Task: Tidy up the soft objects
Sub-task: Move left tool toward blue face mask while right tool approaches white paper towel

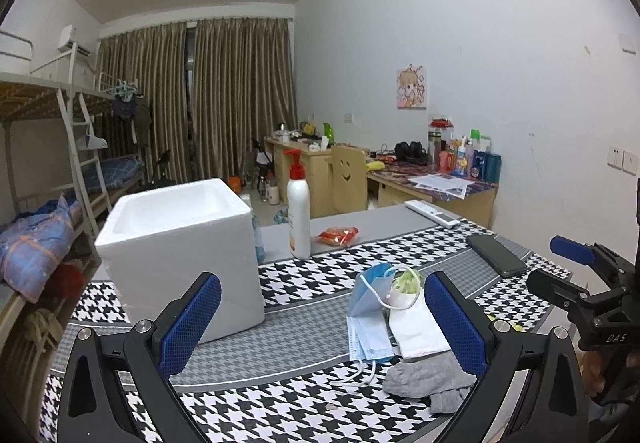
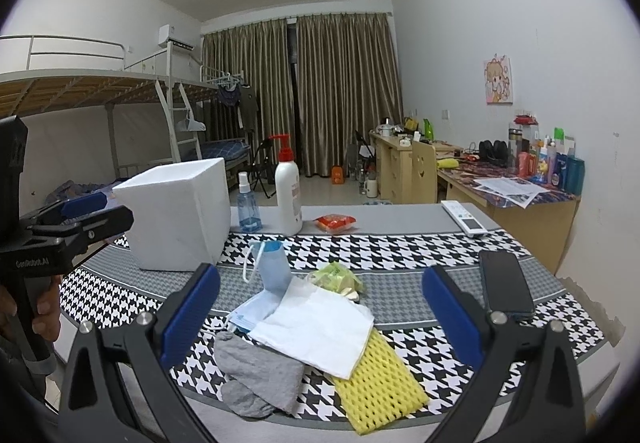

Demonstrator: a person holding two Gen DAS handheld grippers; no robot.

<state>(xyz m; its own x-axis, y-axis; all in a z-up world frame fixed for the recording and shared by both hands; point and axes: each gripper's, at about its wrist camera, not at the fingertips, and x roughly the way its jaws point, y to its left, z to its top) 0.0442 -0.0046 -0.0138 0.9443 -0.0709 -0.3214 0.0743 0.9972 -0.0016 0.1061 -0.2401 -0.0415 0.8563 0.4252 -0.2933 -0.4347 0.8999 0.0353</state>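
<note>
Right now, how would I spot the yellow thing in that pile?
Find the big white foam box on the houndstooth tablecloth. Right of it lies a pile of soft things; the yellow foam mesh sleeve pokes from under the white cloth, alone netted with holes.

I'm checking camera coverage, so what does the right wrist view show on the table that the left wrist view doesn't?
Only the right wrist view shows the yellow foam net under the white cloth and the blue spray bottle. Only the left wrist view looks down into the white foam box, whose visible inside looks empty. Both show the gray sock, the face masks, the pump bottle, the phone and the remote; both tongs are open.
</note>
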